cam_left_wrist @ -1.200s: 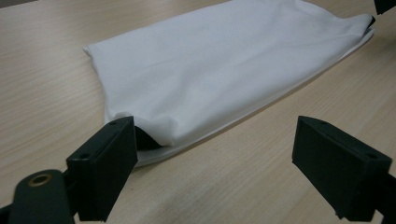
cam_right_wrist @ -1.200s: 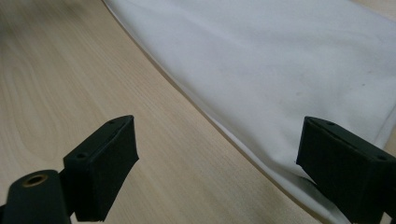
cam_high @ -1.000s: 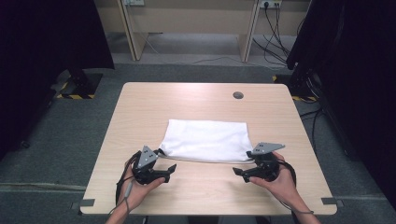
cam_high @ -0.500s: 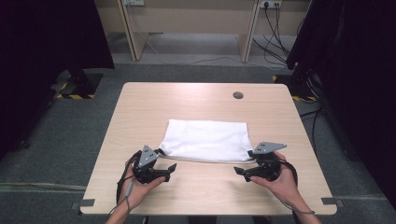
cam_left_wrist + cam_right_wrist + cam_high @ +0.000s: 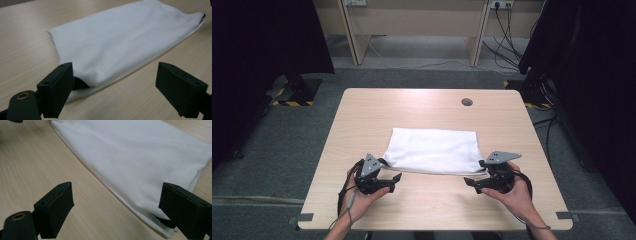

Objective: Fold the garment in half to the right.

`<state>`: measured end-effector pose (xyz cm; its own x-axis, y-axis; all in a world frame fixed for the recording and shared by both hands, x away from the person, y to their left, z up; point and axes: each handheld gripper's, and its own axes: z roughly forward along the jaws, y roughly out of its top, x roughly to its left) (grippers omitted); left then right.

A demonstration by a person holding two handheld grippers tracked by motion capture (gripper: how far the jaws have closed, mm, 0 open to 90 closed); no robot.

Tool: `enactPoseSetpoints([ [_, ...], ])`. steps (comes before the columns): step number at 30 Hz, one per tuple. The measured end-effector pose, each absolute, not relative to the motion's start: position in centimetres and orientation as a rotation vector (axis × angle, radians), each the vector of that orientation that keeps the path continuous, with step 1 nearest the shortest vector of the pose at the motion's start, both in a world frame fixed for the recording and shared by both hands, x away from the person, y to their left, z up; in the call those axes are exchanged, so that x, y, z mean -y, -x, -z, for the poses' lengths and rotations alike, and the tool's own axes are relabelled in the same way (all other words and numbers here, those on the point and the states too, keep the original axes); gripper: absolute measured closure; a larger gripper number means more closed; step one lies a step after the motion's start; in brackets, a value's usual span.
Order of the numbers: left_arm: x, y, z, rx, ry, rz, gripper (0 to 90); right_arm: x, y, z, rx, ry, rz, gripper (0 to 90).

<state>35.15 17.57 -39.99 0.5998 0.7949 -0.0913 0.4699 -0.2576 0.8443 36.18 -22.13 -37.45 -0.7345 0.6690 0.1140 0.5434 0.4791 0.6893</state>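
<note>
- Where the wooden table (image 5: 362,115) has its near middle, a white cloth (image 5: 432,150) lies flat, folded, roughly a rectangle with slightly slanted short sides.
- Cloth is plain white, smooth, few soft wrinkles; layered edge shows along the near side, a thin lower layer sticking out past the top one in the left gripper view (image 5: 130,47).
- Dark bit of something peeks from under the near corner at each end, can't tell what it is.
- Left gripper (image 5: 384,179) sits at the cloth's near left corner, jaws spread wide, nothing clamped; one jaw is right at the corner fold, touching or just beside, can't tell which.
- Right gripper (image 5: 479,181) at the near right corner, jaws also spread wide, nothing clamped; in the right gripper view the cloth (image 5: 140,162) corner lies just beside one jaw, bare table under the other.
- Each gripper is held by a hand coming in from the near edge.
- Versus a second ago: almost no change, cloth in the same spot and shape, left gripper the same, right gripper shifted a touch toward the near edge, jaws as wide as before.
- Long axis of cloth runs left-right, parallel to the table's near edge; short sides point away from the person.
- Round dark grommet (image 5: 467,102) is well apart, toward the far side.
</note>
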Motion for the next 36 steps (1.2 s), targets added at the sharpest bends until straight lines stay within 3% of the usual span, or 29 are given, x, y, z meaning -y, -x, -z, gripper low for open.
enactPoseSetpoints([
  [7,-17.2,-43.9,38.9,-1.125,-1.908,-0.462,20.9,21.9,-36.7,36.4,-2.551,-1.023,-1.116,12.3],
  [10,-17.2,-47.7,40.0,-1.238,-1.911,-0.362,26.1,21.8,-36.7,35.9,-2.546,-1.006,-1.138,12.3],
  [11,-17.5,-50.3,41.5,-1.345,-1.907,-0.314,28.1,21.8,-36.7,35.7,-2.545,-1.000,-1.144,12.3],
  [12,-17.5,-50.3,41.5,-1.345,-1.907,-0.314,32.4,21.8,-36.7,35.7,-2.545,-1.000,-1.144,12.3],
  [20,-17.5,-53.1,43.7,-1.445,-1.827,-0.201,37.3,22.1,-36.7,35.8,-2.547,-0.995,-1.160,12.3],
  [28,-16.8,-53.9,44.5,-1.399,-1.834,-0.207,45.0,22.5,-36.7,35.9,-2.555,-0.995,-1.155,12.3],
  [29,-16.8,-53.9,44.5,-1.399,-1.834,-0.207,55.3,22.5,-36.7,35.9,-2.555,-0.995,-1.155,12.3],
  [30,-16.3,-53.5,44.7,-1.331,-1.894,-0.285,55.3,22.6,-36.8,35.9,-2.553,-0.997,-1.154,12.3],
  [31,-16.3,-53.5,44.7,-1.331,-1.894,-0.285,69.2,22.6,-36.8,35.9,-2.553,-0.997,-1.154,12.3],
  [32,-16.4,-53.2,44.8,-1.311,-1.895,-0.282,69.2,22.3,-37.0,35.8,-2.557,-0.996,-1.154,12.3],
  [33,-16.4,-53.2,44.8,-1.311,-1.895,-0.282,79.9,22.3,-37.0,35.8,-2.557,-0.996,-1.154,12.3],
  [35,-16.8,-52.8,44.9,-1.330,-1.865,-0.248,79.9,21.6,-37.1,35.7,-2.571,-0.970,-1.154,12.3],
  [36,-16.8,-52.8,44.9,-1.330,-1.865,-0.248,84.2,21.6,-37.1,35.7,-2.571,-0.970,-1.154,12.3],
])
